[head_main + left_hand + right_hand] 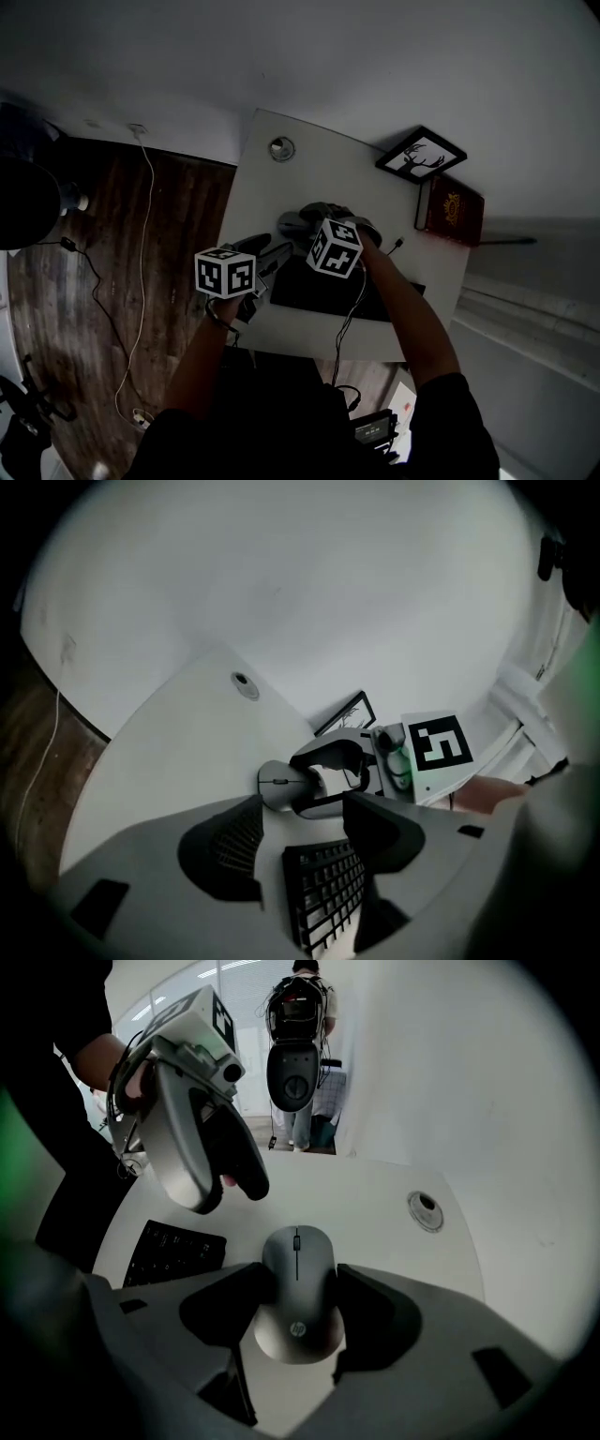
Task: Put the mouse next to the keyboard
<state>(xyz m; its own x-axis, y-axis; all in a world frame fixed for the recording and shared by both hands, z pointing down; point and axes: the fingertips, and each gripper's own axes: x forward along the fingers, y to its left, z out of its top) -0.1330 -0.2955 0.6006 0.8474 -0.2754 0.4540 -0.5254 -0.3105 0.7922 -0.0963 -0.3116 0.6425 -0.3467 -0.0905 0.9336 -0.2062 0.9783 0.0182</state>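
1. Right gripper view: my right claw (300,1299) is closed against both flanks of the grey mouse (298,1274). The mouse sits flat on the white bench (375,1194) with its logo end toward the camera.
2. A black keyboard (173,1252) lies near the mouse, to its left in this view, with a strip of bare bench between the two.
3. My left claw (305,819) stands wide apart with nothing between its pads. The left gripper view looks through the gap onto the keyboard's keys and, farther off, the mouse in the other claw.
4. From the right gripper view, the left claw hangs in the air above the bench, up and left of the mouse and touching neither the mouse nor the keyboard.
5. A round cable hole (425,1211) is set in the bench beyond the mouse and to its right, well apart from it.
6. In the head view, a framed antler picture (421,156) and a red book (452,212) sit side by side at the bench's far corner.
7. Left of the bench, a white cable (145,281) trails across the dark wooden floor (187,216).
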